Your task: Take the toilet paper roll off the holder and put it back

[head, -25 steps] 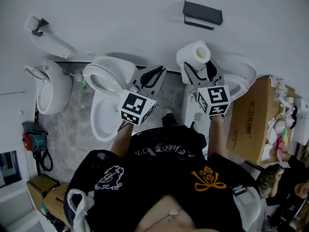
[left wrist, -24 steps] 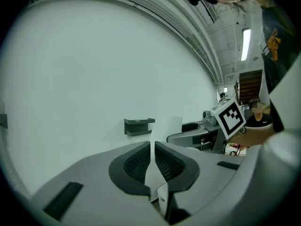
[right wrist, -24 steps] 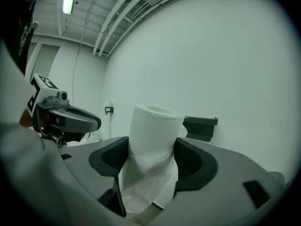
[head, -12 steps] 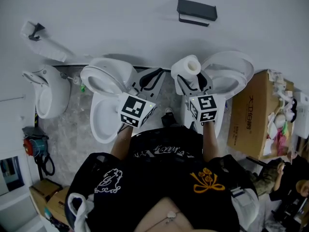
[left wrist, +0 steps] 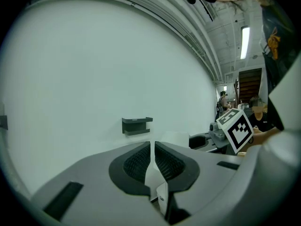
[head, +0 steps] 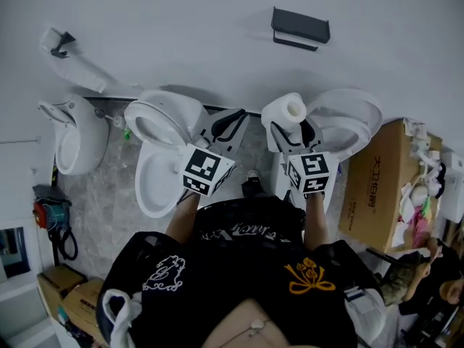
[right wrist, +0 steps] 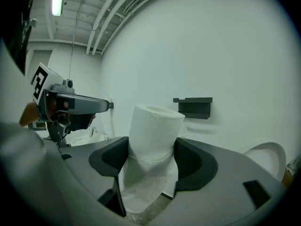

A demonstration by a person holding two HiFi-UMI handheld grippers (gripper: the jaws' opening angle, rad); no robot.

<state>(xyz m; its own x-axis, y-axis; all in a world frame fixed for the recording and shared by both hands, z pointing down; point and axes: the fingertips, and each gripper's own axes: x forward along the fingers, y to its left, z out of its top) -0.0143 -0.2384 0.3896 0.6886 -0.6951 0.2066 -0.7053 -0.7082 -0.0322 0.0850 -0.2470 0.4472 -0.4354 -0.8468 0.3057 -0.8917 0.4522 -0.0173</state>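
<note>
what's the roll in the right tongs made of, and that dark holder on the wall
The toilet paper roll looks like soft, matte white tissue paper: it gives slightly where the right tongs pinch it, and a wrinkled loose sheet hangs below. The holder is dark, matte and sharp-edged, probably painted metal or hard plastic; the look leaves that open.

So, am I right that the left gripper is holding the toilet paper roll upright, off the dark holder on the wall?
Not quite: the right gripper holds the toilet paper roll upright, off the dark holder on the wall, as the right gripper view shows.
</note>
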